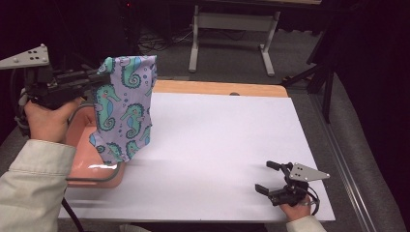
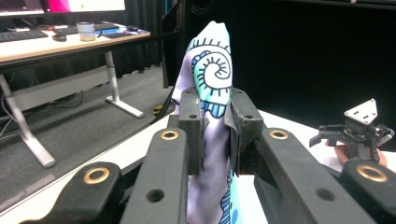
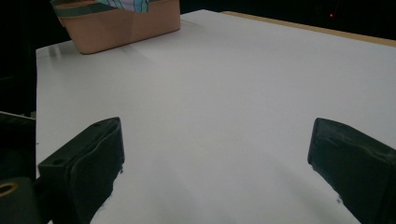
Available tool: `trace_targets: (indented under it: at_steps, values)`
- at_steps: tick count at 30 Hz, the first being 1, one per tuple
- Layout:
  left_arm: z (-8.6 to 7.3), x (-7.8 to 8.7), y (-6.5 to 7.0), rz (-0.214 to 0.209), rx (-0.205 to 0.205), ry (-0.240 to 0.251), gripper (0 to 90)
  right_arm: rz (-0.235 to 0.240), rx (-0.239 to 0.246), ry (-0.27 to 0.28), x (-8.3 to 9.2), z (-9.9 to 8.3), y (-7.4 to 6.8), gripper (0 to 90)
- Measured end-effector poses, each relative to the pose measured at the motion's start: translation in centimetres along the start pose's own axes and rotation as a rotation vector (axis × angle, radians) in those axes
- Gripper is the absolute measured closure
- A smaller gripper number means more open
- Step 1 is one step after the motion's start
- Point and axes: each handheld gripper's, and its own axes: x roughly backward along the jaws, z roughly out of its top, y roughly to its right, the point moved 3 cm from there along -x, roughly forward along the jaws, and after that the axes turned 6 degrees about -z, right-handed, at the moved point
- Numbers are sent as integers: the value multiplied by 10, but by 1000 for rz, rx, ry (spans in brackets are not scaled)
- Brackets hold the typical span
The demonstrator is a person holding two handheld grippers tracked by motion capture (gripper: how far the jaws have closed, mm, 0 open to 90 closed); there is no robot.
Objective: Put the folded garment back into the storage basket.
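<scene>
A lilac cloth printed with teal seahorses (image 1: 126,108) hangs from my left gripper (image 1: 100,77), held up at the table's left side, above a salmon-pink basket (image 1: 82,126). In the left gripper view the black jaws are shut on the cloth (image 2: 212,70), which stands up between the pads of that gripper (image 2: 215,135). My right gripper (image 1: 267,176) rests low near the table's front right, jaws wide apart, nothing between them. The right gripper view has its two pads (image 3: 219,154) spread over the bare white sheet (image 3: 224,93), with the basket (image 3: 126,25) at the far left.
A white sheet (image 1: 222,150) covers the wooden table (image 1: 217,88). The basket's grey handle (image 1: 94,179) lies at its front. Behind the table stand a white desk frame (image 1: 232,29) and a dark stand (image 1: 321,72) on the grey floor.
</scene>
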Motion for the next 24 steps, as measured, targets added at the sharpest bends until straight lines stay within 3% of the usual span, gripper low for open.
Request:
trace_targets:
  at_steps: [24]
  values:
    - [-5, 46, -5, 91, 13, 12, 788, -4, -2, -5, -1, -1, 0, 41]
